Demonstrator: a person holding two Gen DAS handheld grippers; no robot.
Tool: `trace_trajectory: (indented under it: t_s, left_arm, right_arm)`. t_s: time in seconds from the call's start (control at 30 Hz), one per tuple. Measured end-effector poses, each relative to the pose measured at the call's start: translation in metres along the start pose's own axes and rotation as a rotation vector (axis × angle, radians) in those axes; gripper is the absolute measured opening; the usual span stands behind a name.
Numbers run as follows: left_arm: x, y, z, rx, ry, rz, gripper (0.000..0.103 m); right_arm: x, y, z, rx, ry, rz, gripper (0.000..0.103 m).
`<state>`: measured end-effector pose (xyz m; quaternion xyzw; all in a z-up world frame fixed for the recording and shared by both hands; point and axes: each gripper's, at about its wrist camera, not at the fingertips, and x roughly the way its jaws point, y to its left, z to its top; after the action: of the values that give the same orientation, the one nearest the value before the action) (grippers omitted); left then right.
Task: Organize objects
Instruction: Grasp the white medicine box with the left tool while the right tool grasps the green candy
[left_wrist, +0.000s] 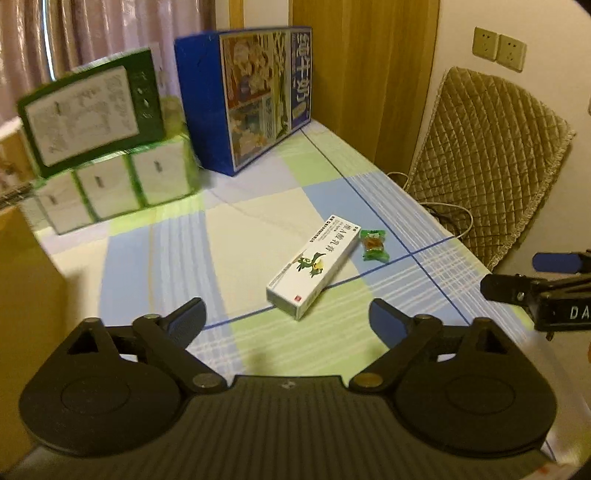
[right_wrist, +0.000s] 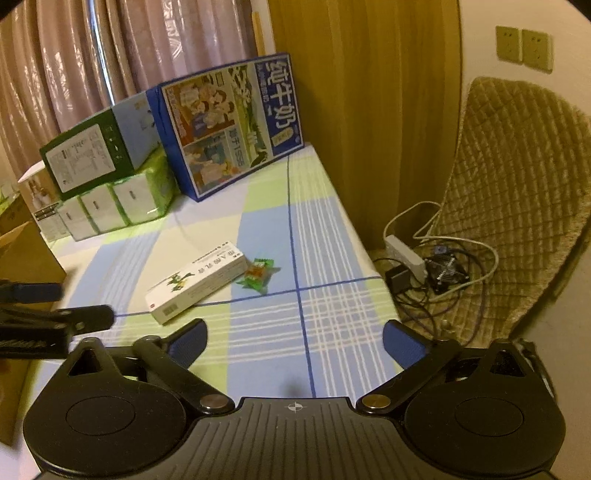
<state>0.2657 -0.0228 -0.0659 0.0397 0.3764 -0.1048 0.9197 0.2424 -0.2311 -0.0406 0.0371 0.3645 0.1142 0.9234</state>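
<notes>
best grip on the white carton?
Take the white carton across its narrow width near mid-length, from above: it lies flat on the tablecloth, long and slim. The open left claw faces it; stay clear of the candy near its far end.

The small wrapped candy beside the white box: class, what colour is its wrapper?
Green wrapper with an orange centre, clearest in the right wrist view.

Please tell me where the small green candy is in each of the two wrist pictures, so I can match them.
Left wrist view: the candy lies right of centre, just right of the white box's far end.
Right wrist view: the candy lies left of centre, again at the white box's far right end.
Shared landmark: the blue milk carton standing at the back of the checked cloth.
</notes>
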Motion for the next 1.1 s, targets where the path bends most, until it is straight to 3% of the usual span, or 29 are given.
trace_trajectory:
  t_s: [0.13, 0.33, 0.5, 0.6, 0.67, 0.83, 1.03, 1.1]
  left_arm:
    - [0.032, -0.001, 0.008, 0.030, 0.005, -0.023, 0.086]
    - [0.077, -0.010, 0.010, 0.122, 0.057, -0.039, 0.077]
    - [0.104, -0.014, 0.007, 0.144, 0.085, -0.064, 0.062]
    - [0.110, -0.013, 0.009, 0.134, 0.087, -0.072, 0.042]
    - [0.108, -0.010, 0.009, 0.111, 0.084, -0.079, 0.035]
    - [0.092, 0.007, -0.001, -0.014, 0.075, 0.008, 0.034]
    - [0.082, 0.018, -0.013, -0.038, 0.069, 0.026, 0.034]
    - [0.082, 0.022, -0.012, -0.038, 0.067, 0.023, 0.038]
  right_arm:
    - [0.029, -0.002, 0.004, 0.000, 0.021, 0.038, 0.074]
    - [0.057, -0.004, 0.009, -0.005, 0.026, 0.029, 0.071]
    - [0.075, -0.008, 0.010, -0.003, 0.039, 0.022, 0.067]
    - [0.084, -0.007, 0.011, -0.003, 0.030, 0.044, 0.061]
    - [0.089, -0.004, 0.012, -0.004, 0.018, 0.059, 0.059]
    - [0.110, 0.010, 0.017, -0.025, -0.001, 0.086, 0.055]
    - [0.138, 0.029, 0.021, -0.061, -0.008, 0.054, 0.036]
    - [0.144, 0.036, 0.020, -0.095, -0.001, 0.039, 0.034]
